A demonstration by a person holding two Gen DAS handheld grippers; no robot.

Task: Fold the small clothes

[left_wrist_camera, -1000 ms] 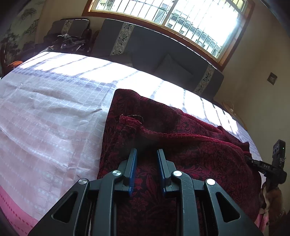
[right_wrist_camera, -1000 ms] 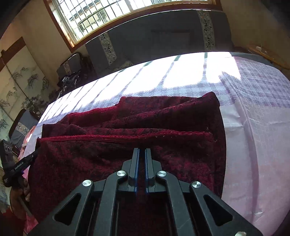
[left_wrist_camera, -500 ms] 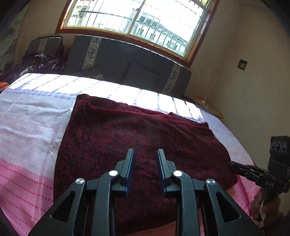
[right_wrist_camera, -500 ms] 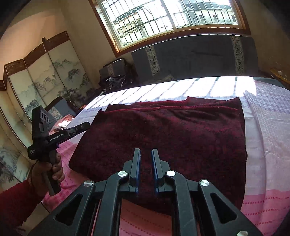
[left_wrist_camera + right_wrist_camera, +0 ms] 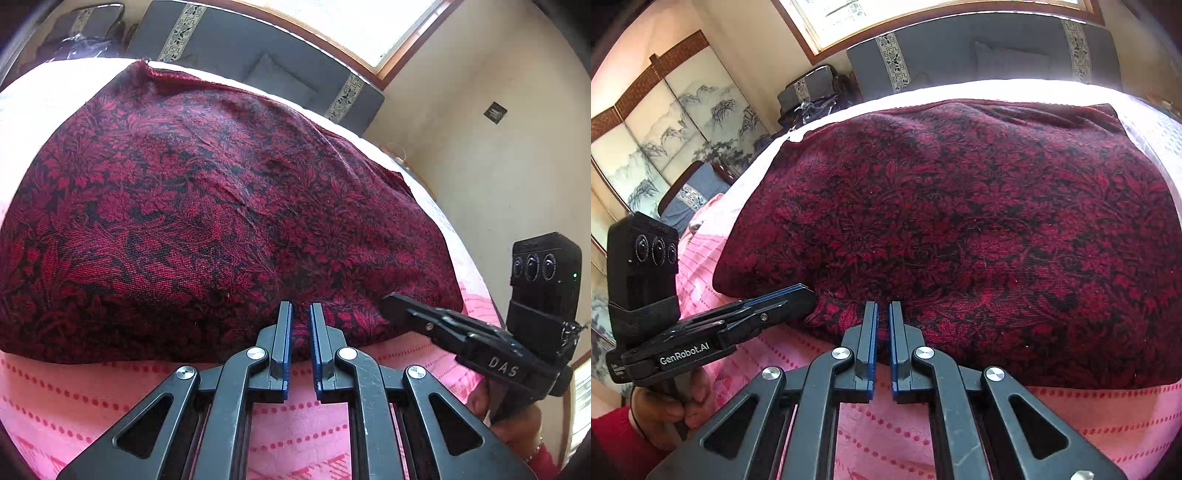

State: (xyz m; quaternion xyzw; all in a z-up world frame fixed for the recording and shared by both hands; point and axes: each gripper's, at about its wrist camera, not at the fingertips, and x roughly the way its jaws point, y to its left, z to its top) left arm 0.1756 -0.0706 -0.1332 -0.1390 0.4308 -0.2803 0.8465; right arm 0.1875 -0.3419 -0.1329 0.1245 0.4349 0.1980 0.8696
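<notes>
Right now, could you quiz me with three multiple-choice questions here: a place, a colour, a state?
1. The cloth lies on: A the pink cover; B a shelf; C a sink.
2. Its pattern is: A blue stripes; B red and black; C plain white.
3. The left claw and right claw are: A spread wide; B shut; C out of sight.
Answers: A, pink shows below its near edge; B, black flowers on red; B, each shows only a narrow slit.
</notes>
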